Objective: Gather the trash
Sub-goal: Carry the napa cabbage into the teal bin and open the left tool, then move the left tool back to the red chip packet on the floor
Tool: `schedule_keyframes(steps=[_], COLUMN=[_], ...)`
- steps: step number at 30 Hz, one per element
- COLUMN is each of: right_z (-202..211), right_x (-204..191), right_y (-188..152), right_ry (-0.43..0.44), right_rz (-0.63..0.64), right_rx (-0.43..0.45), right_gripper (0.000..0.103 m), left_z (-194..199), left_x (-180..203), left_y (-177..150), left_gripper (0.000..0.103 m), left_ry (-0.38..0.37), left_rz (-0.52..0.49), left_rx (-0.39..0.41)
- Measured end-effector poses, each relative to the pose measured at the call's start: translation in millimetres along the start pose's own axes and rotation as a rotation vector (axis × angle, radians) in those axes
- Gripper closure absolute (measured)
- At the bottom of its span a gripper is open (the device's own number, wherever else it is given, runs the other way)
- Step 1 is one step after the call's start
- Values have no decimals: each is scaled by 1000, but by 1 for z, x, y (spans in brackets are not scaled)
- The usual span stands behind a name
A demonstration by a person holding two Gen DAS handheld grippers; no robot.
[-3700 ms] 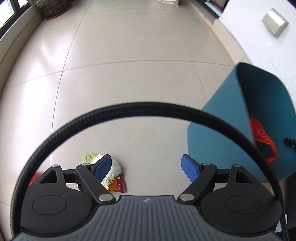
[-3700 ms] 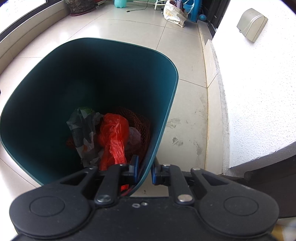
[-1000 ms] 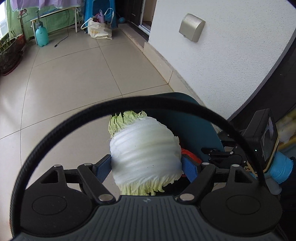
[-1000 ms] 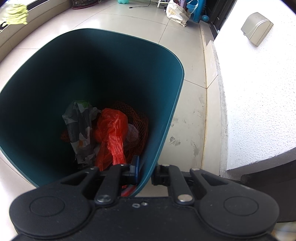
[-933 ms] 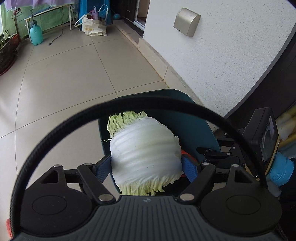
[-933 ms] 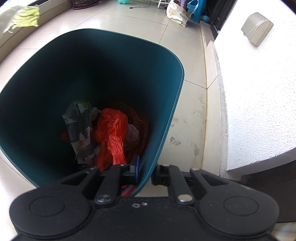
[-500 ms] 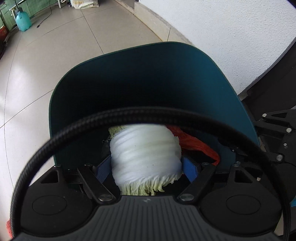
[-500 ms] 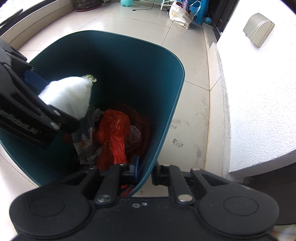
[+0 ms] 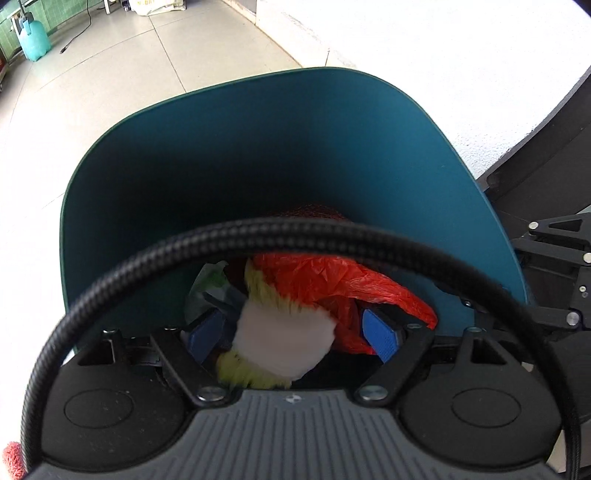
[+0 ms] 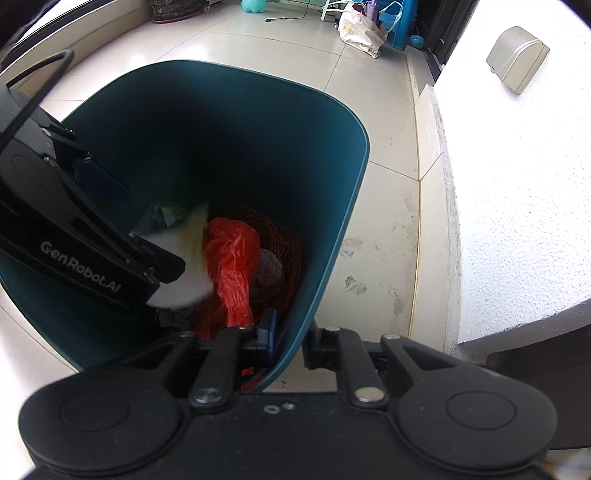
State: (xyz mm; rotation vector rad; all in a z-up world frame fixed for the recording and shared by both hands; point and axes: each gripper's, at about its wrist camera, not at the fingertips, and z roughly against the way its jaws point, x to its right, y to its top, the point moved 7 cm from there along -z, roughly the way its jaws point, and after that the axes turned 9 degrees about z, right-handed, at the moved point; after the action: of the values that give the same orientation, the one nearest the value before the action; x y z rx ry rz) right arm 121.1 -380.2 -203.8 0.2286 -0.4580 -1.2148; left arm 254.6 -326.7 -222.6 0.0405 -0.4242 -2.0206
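A teal trash bin [image 9: 258, 155] fills the left wrist view and also shows in the right wrist view [image 10: 236, 140]. My left gripper [image 9: 295, 334] is open over the bin's mouth; it also shows in the right wrist view [image 10: 92, 229]. A white and yellow-green cabbage piece [image 9: 284, 343] is blurred and loose between the blue pads [image 9: 380, 334], falling into the bin; the right wrist view shows it too [image 10: 184, 266]. A red plastic bag [image 10: 232, 258] and other trash lie inside. My right gripper [image 10: 291, 341] is shut on the bin's near rim.
A white rough wall [image 10: 517, 184] with a grey box [image 10: 517, 59] stands to the right of the bin. Pale floor tiles [image 9: 92, 74] stretch behind. A white bag and blue items [image 10: 362, 26] stand far back.
My left gripper has carried the cabbage piece from above the floor to over the bin, then opened. The cabbage now drops free. My right gripper still holds the rim.
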Motion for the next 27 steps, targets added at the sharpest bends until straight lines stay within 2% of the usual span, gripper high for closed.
schedule_keyframes(steps=[7, 13, 18, 22, 24, 27], right_z=[-1, -2, -3, -4, -4, -4], right_x=[-1, -3, -4, -5, -5, -5], right_y=[0, 2, 2, 4, 4, 6], right_ry=[-4, -16, -20, -28, -30, -30], right_rz=[2, 11, 10, 13, 12, 4], right_rx=[-3, -10, -16, -23, -26, -32], right_gripper=[90, 90, 90, 89, 89, 88], left_z=[52, 92, 113, 129, 130, 126], left_x=[-2, -21, -56, -98, -119, -154], left_y=[-11, -26, -40, -56, -65, -76], left_gripper=[20, 20, 20, 19, 19, 19], left_ry=[-63, -66, -24, -5, 1, 52], left_rz=[-6, 24, 87, 175, 216, 277], left_rx=[94, 161, 194, 193, 184, 174])
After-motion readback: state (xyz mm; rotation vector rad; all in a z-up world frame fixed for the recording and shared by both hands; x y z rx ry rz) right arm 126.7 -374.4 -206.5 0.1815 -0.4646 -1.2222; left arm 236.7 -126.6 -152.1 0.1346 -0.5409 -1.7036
